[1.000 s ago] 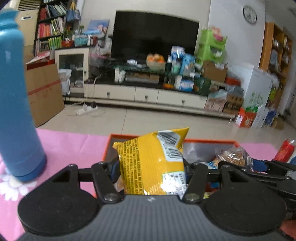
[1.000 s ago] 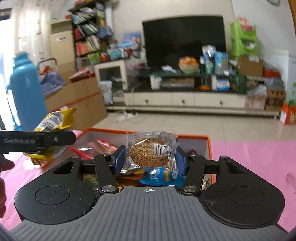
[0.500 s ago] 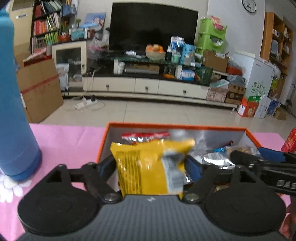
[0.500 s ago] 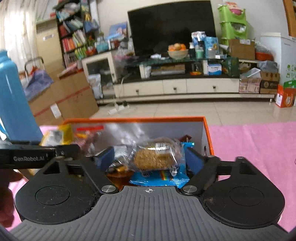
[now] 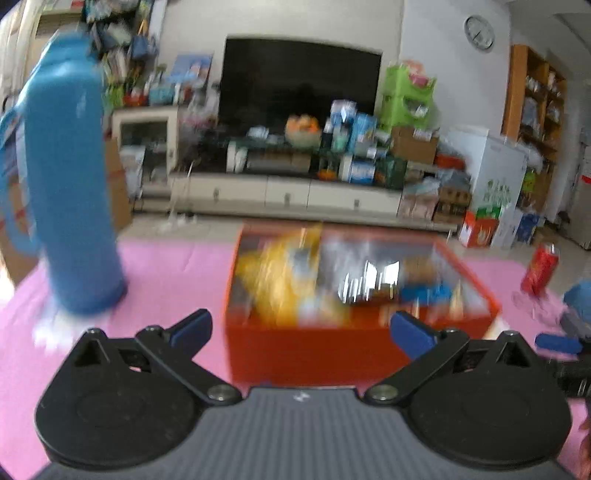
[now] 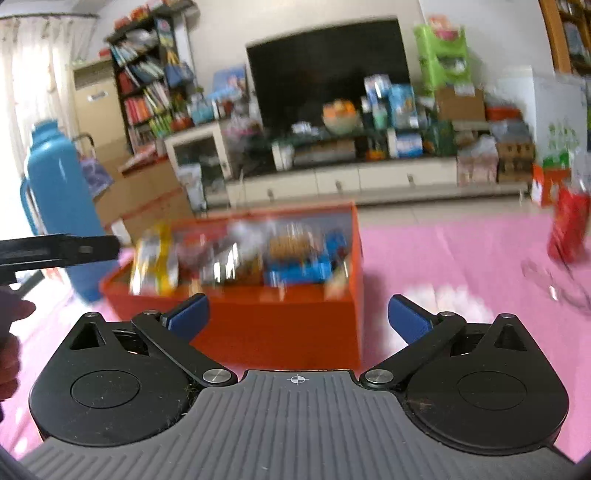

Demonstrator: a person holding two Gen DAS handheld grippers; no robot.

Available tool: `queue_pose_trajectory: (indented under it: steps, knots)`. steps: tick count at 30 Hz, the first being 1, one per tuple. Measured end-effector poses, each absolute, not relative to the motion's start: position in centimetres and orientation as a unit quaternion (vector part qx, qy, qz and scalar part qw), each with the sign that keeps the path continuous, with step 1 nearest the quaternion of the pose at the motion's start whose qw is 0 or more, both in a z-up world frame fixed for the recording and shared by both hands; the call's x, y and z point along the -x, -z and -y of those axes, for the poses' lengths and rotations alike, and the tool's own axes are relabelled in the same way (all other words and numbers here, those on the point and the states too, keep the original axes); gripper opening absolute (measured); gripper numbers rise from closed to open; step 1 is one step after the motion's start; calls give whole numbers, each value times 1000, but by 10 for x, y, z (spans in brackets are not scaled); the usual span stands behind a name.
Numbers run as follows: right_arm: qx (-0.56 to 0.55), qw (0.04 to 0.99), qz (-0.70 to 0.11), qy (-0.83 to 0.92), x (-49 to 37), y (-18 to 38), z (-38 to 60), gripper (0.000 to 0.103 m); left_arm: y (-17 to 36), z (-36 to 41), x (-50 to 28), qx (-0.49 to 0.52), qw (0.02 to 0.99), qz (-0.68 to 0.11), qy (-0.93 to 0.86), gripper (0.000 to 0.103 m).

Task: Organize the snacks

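left gripper (image 5: pixel 301 330) and right gripper (image 6: pixel 298 316) just spread wide, empty.

Blue thermos (image 5: pixel 72 177) upright on pink tablecloth (image 5: pixel 173 273); TV (image 5: pixel 299 88) behind.

No legible text, label, brand or number anywhere in either view. Packets in the orange box (image 5: pixel 354 332) smeared by motion blur, print unreadable. Red can (image 5: pixel 540 267) at right of the left-wrist view too blurred for any lettering. Wall clock (image 5: pixel 479 33) at upper right too small for numerals. Black bar of the left gripper (image 6: pixel 59 251) at left of the right-wrist view bearing only a faint, unreadable mark.
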State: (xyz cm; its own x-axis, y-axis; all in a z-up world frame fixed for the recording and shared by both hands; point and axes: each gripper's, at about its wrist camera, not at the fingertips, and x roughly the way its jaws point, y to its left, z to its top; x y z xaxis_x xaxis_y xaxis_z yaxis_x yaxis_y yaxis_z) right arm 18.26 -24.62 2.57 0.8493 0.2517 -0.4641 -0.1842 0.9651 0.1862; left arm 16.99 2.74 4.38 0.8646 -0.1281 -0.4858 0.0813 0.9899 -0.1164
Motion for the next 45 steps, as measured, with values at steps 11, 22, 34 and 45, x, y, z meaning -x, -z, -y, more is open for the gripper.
queue_pose_trajectory:
  steps: [11, 22, 34, 45]
  knots:
    - [-62, 944, -310, -97, -135, 15, 277, 95, 21, -35, -113, 17, 937, -345, 46, 102]
    - [-146, 926, -330, -116, -148, 17, 292, 94, 27, -14, -210, -78, 925, -347, 132, 102]
    - [-147, 917, -351, -124, -157, 24, 285, 94, 38, -22, -205, -39, 909, -395, 126, 67]
    - [-43, 929, -336, -151, -164, 24, 241, 94, 40, -12, -122, -16, 913, -400, 82, 78]
